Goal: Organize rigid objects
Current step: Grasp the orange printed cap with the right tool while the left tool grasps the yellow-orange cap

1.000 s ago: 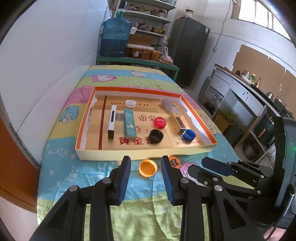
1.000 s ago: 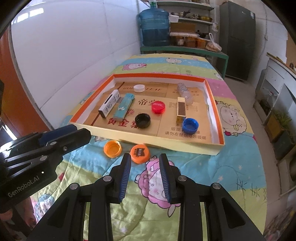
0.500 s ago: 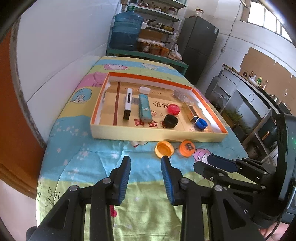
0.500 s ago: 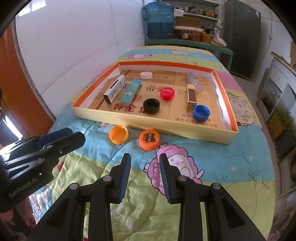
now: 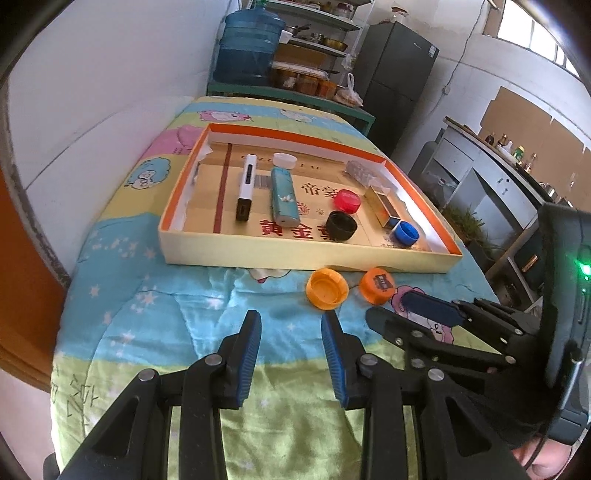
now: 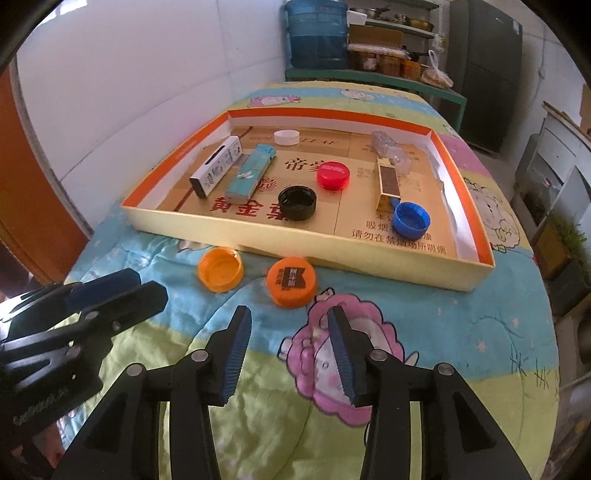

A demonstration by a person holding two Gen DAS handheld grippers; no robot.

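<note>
Two orange caps lie on the quilt in front of a shallow cardboard box [image 6: 317, 254]: a hollow-side-up cap [image 6: 220, 268] [image 5: 327, 288] and a labelled cap [image 6: 291, 282] [image 5: 376, 284]. The box holds red [image 6: 333, 174], black [image 6: 297, 202], blue [image 6: 411, 220] and white [image 6: 287, 137] caps, a white pack [image 6: 216, 170], a teal pack [image 6: 251, 171], a gold box [image 6: 388, 182] and a clear bottle [image 6: 391, 151]. My right gripper [image 6: 290, 321] hovers just short of the labelled cap, its jaws opening with nothing between them. My left gripper [image 5: 290, 321] stands open and empty, short of the hollow cap.
A cartoon-print quilt [image 6: 424, 332] covers the table, which runs along a white wall [image 6: 129, 74] on the left. Behind it stand a blue water jug [image 6: 317, 33], shelves with jars and a dark fridge [image 6: 487, 70]. Cabinets [image 5: 480, 177] line the right side.
Both grippers have drawn back from the box and sunk toward the quilt. The right gripper's fingers have spread wider. The caps and the box's contents have not moved.
</note>
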